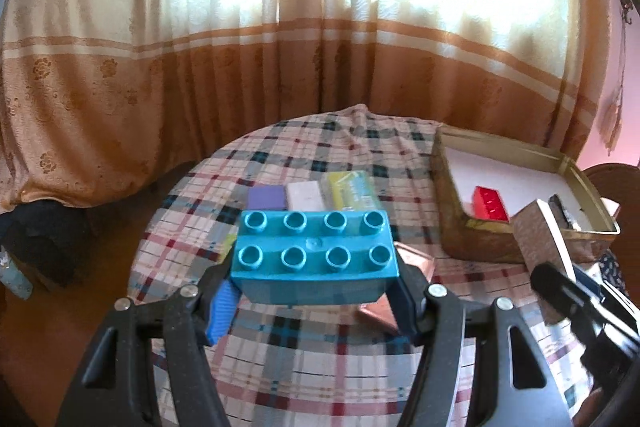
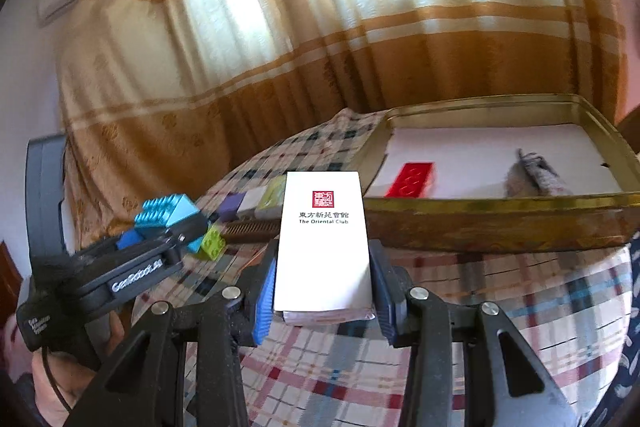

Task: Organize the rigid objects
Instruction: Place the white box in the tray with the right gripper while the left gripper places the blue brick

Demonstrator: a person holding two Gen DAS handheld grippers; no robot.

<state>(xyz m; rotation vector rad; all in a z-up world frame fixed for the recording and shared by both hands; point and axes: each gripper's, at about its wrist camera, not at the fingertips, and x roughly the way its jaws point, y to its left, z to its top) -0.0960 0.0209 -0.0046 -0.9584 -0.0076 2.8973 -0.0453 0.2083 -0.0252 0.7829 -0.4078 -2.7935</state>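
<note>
My left gripper (image 1: 314, 291) is shut on a large teal toy brick (image 1: 314, 251) and holds it above the plaid table; it also shows in the right wrist view (image 2: 168, 215). My right gripper (image 2: 324, 291) is shut on a white box (image 2: 324, 239) printed "The Oriental Club", held in front of the gold tin tray (image 2: 500, 223). The tray (image 1: 448, 187) holds a red brick (image 1: 490, 203) and a grey item (image 2: 532, 173).
A purple block (image 1: 267, 197), a white block (image 1: 306, 195) and a yellow-green pack (image 1: 352, 190) lie in a row on the table. A lime brick (image 2: 212, 245), a brown comb (image 2: 252, 229) and a copper-coloured flat piece (image 1: 416, 259) lie nearby. Curtains hang behind.
</note>
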